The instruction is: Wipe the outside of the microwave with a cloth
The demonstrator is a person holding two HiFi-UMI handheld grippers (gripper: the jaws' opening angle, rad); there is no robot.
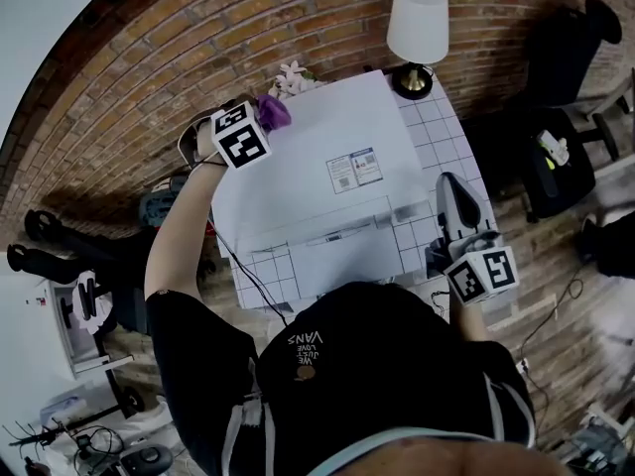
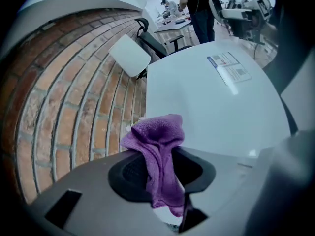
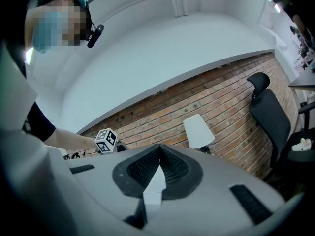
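Observation:
A white microwave [image 1: 317,172] stands on a tiled table, its flat top [image 2: 216,107] carrying a small printed label [image 1: 354,170]. My left gripper [image 1: 260,117] is at the top's far left corner by the brick wall, shut on a purple cloth [image 1: 273,112] that hangs bunched from its jaws [image 2: 160,151] over the white top. My right gripper [image 1: 451,206] is held to the right of the microwave, above the table's tiles. Its jaws meet at the tips with nothing between them [image 3: 158,149].
A white-shaded lamp [image 1: 417,28] stands at the table's far right corner; pale flowers [image 1: 293,77] sit behind the microwave. A brick wall [image 1: 198,38] runs along the back. A black office chair [image 1: 566,77] stands to the right, a cable trails off the table's left front.

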